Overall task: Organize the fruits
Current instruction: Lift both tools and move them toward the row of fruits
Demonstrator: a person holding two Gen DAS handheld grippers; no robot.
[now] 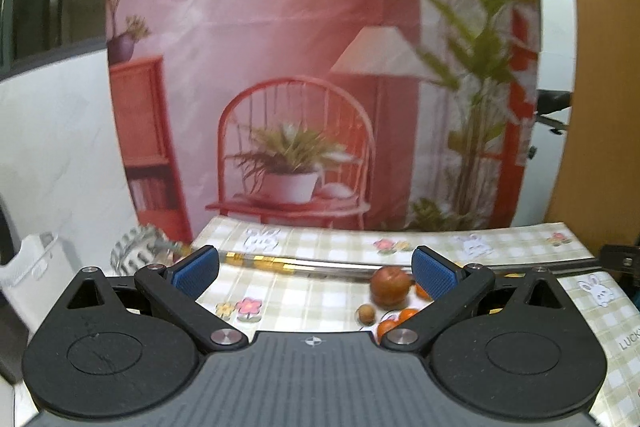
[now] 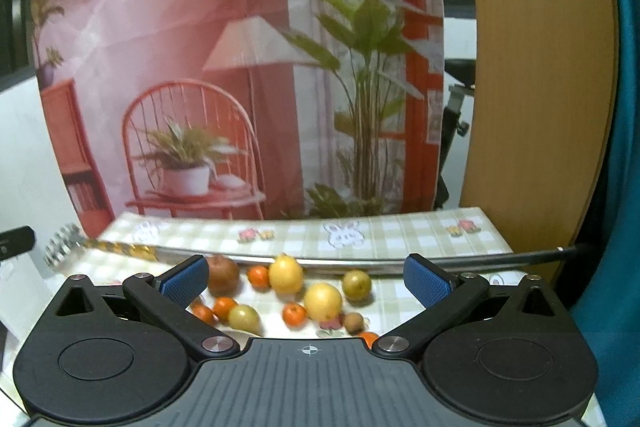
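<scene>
Right gripper (image 2: pixel 306 277): we see the jaws spread wide, ribbed blue pads (image 2: pixel 426 285) on black matte arms, nothing between them. Beyond the fingertips, fruit lies loose on the checked, glossy tablecloth (image 2: pixel 400 231): a reddish-brown apple (image 2: pixel 222 275), a pointed yellow lemon (image 2: pixel 285 274), a rounder yellow citrus (image 2: pixel 323 302), a dull green round fruit (image 2: pixel 356 285), a pale green pear-shaped one (image 2: pixel 243 317), several small tangerines (image 2: pixel 294 313), and a small tan fruit (image 2: pixel 354 322). A long shiny metal rod (image 2: pixel 340 262) crosses the table just behind them.

Left gripper (image 1: pixel 316 273): jaws equally wide, empty. The apple (image 1: pixel 389 285), a small tan fruit (image 1: pixel 366 314) and tangerines (image 1: pixel 390 327) sit near its right-hand finger. A printed room backdrop (image 1: pixel 304 67) stands behind.
</scene>
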